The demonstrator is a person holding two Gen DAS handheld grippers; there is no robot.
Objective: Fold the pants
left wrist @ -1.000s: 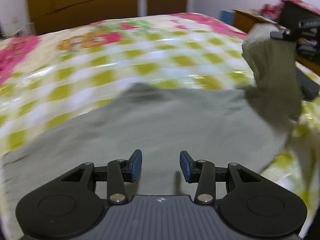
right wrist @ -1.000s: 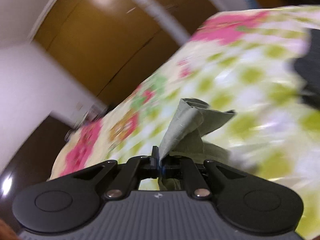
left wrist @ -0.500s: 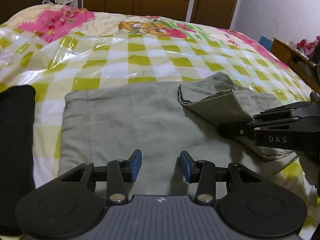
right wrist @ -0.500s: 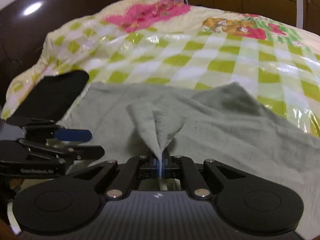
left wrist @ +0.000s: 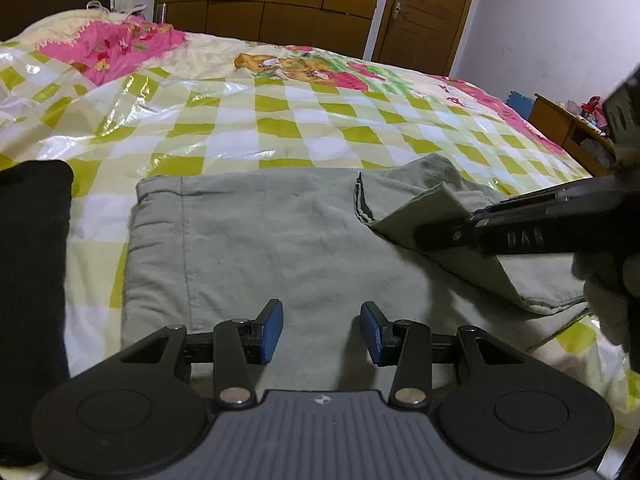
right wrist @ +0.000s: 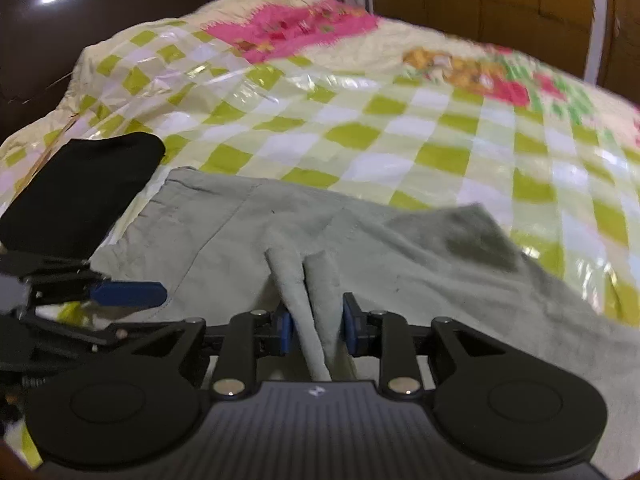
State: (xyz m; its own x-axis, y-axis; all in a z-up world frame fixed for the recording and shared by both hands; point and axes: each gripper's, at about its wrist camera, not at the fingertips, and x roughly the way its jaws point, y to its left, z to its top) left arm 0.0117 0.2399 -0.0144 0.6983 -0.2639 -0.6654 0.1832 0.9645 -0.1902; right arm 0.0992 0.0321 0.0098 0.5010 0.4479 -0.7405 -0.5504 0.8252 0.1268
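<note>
Grey-green pants (left wrist: 280, 240) lie flat on the checked bedspread (left wrist: 320, 120), with one end folded back over the right part (left wrist: 440, 208). My left gripper (left wrist: 322, 330) is open and empty, low over the near edge of the pants. My right gripper (right wrist: 316, 330) has its jaws parted, with a pinched ridge of the pants fabric (right wrist: 304, 292) still lying loose between them. It also shows in the left wrist view (left wrist: 520, 232), resting on the folded flap. The left gripper's blue pad (right wrist: 128, 294) shows at the left of the right wrist view.
A black folded garment (left wrist: 32, 260) lies left of the pants, also in the right wrist view (right wrist: 80, 184). Wooden wardrobes and a door (left wrist: 420, 12) stand behind the bed. A wooden shelf (left wrist: 568, 128) stands at the right.
My right gripper carried the pants end over onto the flat part, laid it down, and its jaws have opened. The left gripper has stayed open over the near edge.
</note>
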